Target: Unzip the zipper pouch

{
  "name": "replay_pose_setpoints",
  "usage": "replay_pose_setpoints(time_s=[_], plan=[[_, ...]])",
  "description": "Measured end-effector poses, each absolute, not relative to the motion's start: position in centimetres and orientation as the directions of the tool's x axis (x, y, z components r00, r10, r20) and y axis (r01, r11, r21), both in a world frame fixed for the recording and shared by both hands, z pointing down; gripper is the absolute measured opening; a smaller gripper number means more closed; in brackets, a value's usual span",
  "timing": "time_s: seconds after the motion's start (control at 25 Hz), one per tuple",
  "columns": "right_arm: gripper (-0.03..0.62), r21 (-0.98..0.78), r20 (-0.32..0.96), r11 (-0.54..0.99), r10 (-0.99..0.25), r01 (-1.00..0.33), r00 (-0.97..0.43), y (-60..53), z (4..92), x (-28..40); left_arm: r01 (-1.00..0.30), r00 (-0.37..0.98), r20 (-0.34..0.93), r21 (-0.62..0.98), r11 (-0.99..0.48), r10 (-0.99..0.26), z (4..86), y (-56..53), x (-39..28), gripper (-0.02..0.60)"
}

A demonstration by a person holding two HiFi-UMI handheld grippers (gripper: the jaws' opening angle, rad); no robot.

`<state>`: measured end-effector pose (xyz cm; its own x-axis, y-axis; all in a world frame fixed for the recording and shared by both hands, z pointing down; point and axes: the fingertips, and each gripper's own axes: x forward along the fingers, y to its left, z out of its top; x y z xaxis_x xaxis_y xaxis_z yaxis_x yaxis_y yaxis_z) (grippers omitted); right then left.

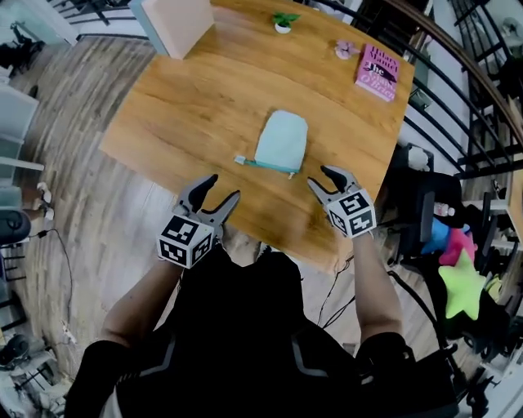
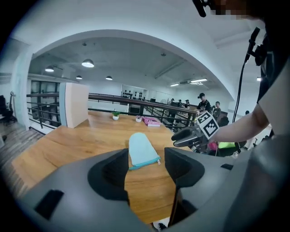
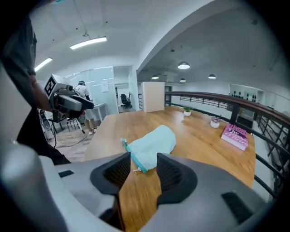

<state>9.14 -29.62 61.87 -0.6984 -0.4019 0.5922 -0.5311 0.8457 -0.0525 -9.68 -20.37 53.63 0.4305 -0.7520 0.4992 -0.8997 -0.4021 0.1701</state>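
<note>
Wooden tabletop (image 1: 188,106) fills the middle of the head view, and you hold both tools low at its near edge. Your left gripper (image 1: 225,186) has its jaws spread wide with nothing between the pads; through its own view the gap frames only bare wood and, further on, the pouch. Your right gripper (image 1: 319,176) is likewise spread and holds nothing, its tips over the table and aimed inward toward the pouch's near right corner.

The zipper pouch (image 1: 282,139), pale mint, lies flat between and just ahead of the two tools, touching neither. Its teal zip band (image 1: 265,163) runs along the edge nearest you, with the small white pull (image 1: 292,173) at the right end, close to your right gripper's tips. In the right gripper view that pull (image 3: 135,170) shows just beyond the gap between the jaws. The band's left tail (image 1: 239,160) lies near your left gripper, which is apart from it.

Beyond the pouch, a pink book (image 1: 377,71) rests at the far right corner, a small potted plant (image 1: 283,22) at the far edge, and a tall pale box (image 1: 176,24) at the far left.
</note>
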Motion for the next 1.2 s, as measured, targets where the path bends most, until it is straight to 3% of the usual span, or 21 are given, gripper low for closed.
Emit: replay_pose_setpoints(time_s=[0.64, 0.76, 1.04, 1.2], plan=[[0.153, 0.077, 0.735, 0.991, -0.131, -0.11, -0.665, -30.1, 70.9, 5.2, -0.953, 0.302, 0.572, 0.156, -0.261, -0.763, 55.9, -16.5, -9.8, 0.261], [0.113, 0.133, 0.748, 0.99, -0.125, -0.037, -0.652, -30.3, 71.3, 4.7, -0.95, 0.309, 0.575, 0.162, -0.265, -0.757, 56.1, -16.1, -9.9, 0.261], [0.084, 0.074, 0.755, 0.997, -0.055, 0.002, -0.653, -30.0, 72.3, 4.7, -0.952, 0.303, 0.58, 0.155, -0.263, -0.756, 56.3, -15.9, -10.5, 0.261], [0.066, -0.009, 0.741, 0.999, -0.021, -0.042, -0.671, -29.7, 72.3, 4.5, -0.953, 0.3, 0.581, 0.158, -0.257, -0.756, 56.0, -15.8, -11.1, 0.258]])
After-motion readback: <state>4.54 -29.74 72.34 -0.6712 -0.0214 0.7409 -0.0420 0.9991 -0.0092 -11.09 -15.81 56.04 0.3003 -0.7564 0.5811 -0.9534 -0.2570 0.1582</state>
